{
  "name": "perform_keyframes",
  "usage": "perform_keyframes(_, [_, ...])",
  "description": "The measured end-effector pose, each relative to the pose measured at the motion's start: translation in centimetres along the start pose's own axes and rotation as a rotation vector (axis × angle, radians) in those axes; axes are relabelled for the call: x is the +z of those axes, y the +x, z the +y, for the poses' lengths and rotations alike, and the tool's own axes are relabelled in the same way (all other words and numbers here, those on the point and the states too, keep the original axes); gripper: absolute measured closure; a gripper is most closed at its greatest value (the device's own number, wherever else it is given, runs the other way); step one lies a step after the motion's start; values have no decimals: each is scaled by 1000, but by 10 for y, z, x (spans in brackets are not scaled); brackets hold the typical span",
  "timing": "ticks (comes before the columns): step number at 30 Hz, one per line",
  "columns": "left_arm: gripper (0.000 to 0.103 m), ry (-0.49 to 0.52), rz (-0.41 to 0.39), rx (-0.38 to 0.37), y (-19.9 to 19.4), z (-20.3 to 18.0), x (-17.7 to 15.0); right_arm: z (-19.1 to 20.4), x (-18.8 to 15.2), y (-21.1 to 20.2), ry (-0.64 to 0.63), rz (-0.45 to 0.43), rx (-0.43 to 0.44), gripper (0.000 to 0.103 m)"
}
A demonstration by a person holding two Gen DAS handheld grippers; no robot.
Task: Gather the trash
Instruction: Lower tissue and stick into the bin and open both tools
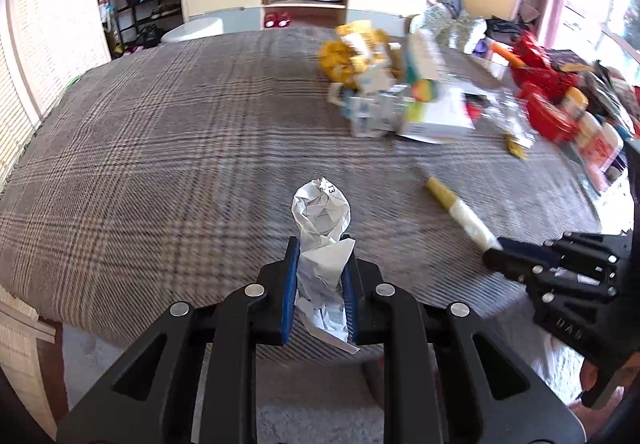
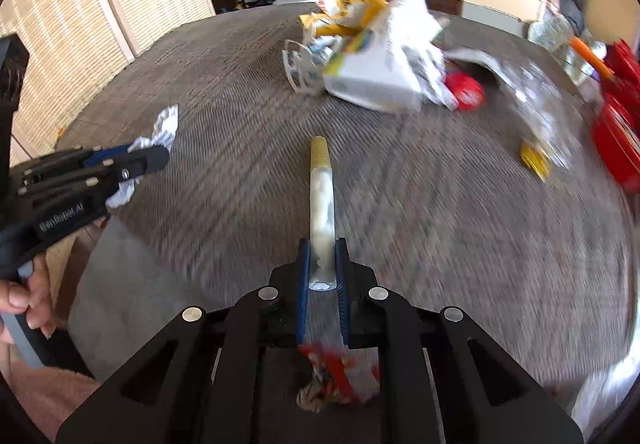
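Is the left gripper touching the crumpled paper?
Touching. The left wrist view shows the left gripper with its fingers pressed against both sides of the paper.

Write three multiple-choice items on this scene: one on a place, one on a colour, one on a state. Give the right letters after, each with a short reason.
1. Where is the pile of trash lying?
A. on the plaid cloth
B. on a shelf
C. inside a bin

2. What colour is the far tip of the long wrapper in the right gripper?
A. blue
B. yellow
C. green

3. What is the state of the left gripper?
A. wide open, nothing in it
B. shut on a red can
C. shut on crumpled paper

Answers
1. A: the pile sits on the plaid cloth.
2. B: the far tip is yellow, the rest whitish.
3. C: both pads press white crumpled paper.
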State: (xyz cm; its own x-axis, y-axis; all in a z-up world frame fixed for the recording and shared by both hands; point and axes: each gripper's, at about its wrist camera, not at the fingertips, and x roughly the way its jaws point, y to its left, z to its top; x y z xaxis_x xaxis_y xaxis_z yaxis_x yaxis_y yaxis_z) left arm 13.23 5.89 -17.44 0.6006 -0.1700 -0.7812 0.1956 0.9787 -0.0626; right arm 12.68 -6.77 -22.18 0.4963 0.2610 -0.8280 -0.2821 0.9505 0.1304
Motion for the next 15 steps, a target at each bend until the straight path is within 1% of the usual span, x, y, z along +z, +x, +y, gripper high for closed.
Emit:
perform_keyframes(4, [85, 3, -3, -55, -20, -31, -19, -13, -36, -32, 49, -6, -10, 89])
perform_keyframes(8, [85, 3, -1, -113, -37, -63, -47, -18, -62, -58, 85, -20, -19, 89])
perform_keyframes(10, [84, 9, 7, -146, -44, -79, -65, -23, -81, -70, 103, -22, -26, 89])
perform_keyframes(15, [84, 37, 61, -191, -43, -111, -105, -33, -119, -79, 169, 5, -6, 89])
